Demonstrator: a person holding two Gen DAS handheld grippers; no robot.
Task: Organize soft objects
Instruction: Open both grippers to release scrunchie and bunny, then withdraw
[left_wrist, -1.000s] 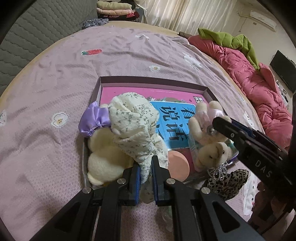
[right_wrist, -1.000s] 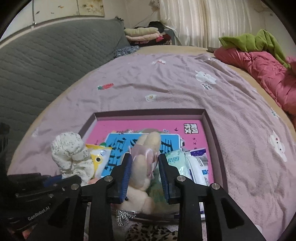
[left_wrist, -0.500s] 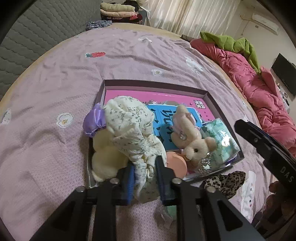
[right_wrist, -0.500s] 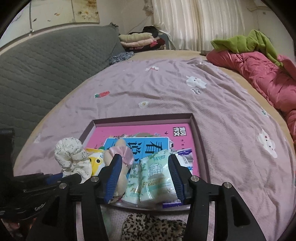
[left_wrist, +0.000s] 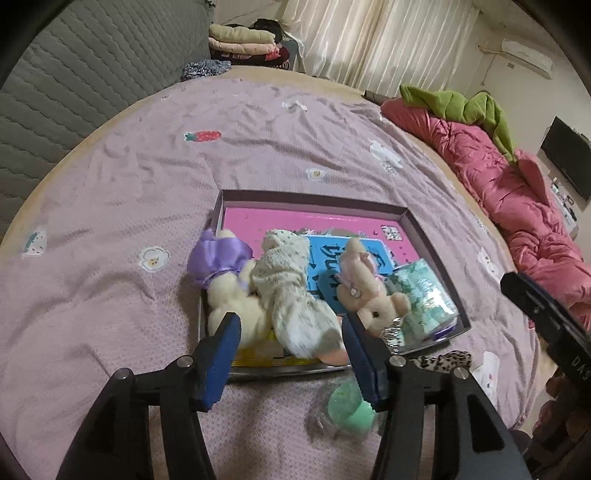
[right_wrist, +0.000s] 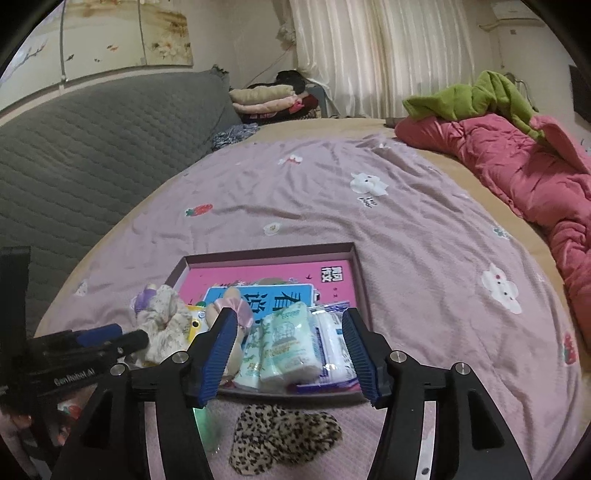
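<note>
On the bed (left_wrist: 110, 192), with both tools, left tool (left_wrist: 290, 350) and right tool (right_wrist: 290, 354), just opened and empty, the floral cloth bundle (left_wrist: 291, 295) heaped at the tray's (left_wrist: 314, 197) 6 o'clock rim could be tipped out.

Left gripper (left_wrist: 291, 332) & right gripper (right_wrist: 290, 347): jaws just opened wide, nothing held.

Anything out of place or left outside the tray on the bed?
Yes. A leopard-print item and a green item lie on the bedspread just outside the tray's near edge, while the other soft things sit inside.
</note>
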